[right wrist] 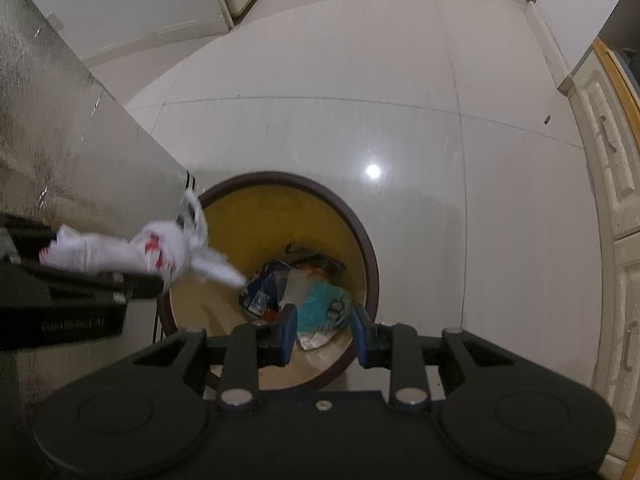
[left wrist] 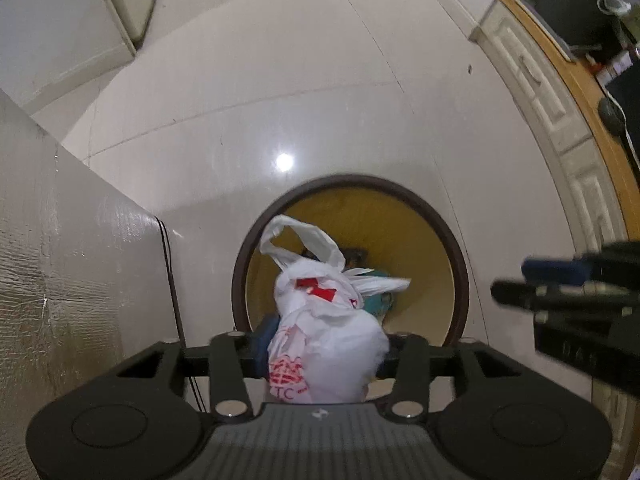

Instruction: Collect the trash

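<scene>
Two grippers hang nose-down over one bin. The left gripper (left wrist: 322,354) has the white plastic bag (left wrist: 320,320) between its fingers; the pads are hidden behind the bag, so whether they press on it cannot be told. In the right wrist view the bag (right wrist: 120,256) is blurred, jutting from that gripper over the bin's left rim. The right gripper (right wrist: 325,334) stands released, blue pads apart, nothing between them.

The bin (left wrist: 460,264), brown-rimmed and yellow inside, sits on pale floor tiles (left wrist: 280,80) beside a foil-faced panel (left wrist: 60,260) on the left. Wrappers (right wrist: 304,292) lie at its bottom.

Judgement: the bag looks light, soft, crumpled and slippery. Best held at the knotted neck or the loop handles (left wrist: 298,242), not the slack belly.
</scene>
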### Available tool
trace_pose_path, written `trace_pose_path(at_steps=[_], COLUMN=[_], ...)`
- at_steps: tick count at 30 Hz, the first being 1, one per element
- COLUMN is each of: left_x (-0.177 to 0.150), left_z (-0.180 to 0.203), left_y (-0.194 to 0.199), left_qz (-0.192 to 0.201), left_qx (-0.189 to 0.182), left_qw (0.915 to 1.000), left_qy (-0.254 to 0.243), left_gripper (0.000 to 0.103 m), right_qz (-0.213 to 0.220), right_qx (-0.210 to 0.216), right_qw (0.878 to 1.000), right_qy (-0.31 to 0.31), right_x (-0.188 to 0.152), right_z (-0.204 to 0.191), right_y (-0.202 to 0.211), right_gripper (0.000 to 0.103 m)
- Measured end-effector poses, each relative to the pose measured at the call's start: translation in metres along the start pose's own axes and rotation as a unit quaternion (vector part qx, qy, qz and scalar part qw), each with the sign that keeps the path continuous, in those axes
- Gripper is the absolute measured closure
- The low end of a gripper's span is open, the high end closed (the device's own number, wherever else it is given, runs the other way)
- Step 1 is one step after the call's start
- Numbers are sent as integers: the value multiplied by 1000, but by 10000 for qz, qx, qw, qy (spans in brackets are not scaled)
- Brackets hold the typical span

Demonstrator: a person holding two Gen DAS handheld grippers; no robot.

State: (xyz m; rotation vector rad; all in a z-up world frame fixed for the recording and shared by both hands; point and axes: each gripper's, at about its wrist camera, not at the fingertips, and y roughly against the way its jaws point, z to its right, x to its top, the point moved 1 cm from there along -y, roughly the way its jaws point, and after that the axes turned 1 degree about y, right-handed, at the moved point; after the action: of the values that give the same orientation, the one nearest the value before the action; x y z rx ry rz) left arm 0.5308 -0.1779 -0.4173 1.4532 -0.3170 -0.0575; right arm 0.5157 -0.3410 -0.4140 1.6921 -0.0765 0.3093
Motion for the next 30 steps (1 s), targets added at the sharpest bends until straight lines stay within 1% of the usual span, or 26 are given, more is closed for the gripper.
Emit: trace_pose_path(at_steps=[1,3,9,13,15,19,21,22,24,28,30], left_x=[0,-1,-7,-7,-8,-10,-10,-11,-13,-16,-18], left_z=[-1,0,-5,-8,-8,-11,-14,-14,-16,-20,-20], left_y=[-1,-3,-14,-14,-10,-3,2,4,8,21,29], left_qz=[-26,-121,-621,-685,-658,-613,-588,-574,-553,-444,-370], left_qx=[-2,27,130,186,226,303,341,358,385,392,381], left_qw=[10000,9999,9980,9975,9976,9976,9975,9975,9974,9976,9978], left_qy=[1,-33,-82,-54,2,134,197,218,258,345,386], left_gripper=[40,34,23,16,13,6,3,1,0,0,0], right_qz=[-38,-100,-245,-273,-275,-228,-182,-156,-110,12,92], right_qx=[4,3,3,-2,8,-10,-12,-15,-30,-86,-89], right_qw=[10000,9999,9995,9994,9993,9995,9998,9998,9999,9999,9998], right_qy=[17,58,179,226,241,216,118,75,0,-114,-153], right_x=[-1,-2,-7,-6,-6,-8,-10,-11,-12,-15,-16], right_z=[0,0,-5,-5,-5,-2,1,3,6,10,11], right_y=[0,-1,0,3,5,11,15,18,23,36,43], right_gripper=[73,73,71,67,59,49,41,40,32,22,14])
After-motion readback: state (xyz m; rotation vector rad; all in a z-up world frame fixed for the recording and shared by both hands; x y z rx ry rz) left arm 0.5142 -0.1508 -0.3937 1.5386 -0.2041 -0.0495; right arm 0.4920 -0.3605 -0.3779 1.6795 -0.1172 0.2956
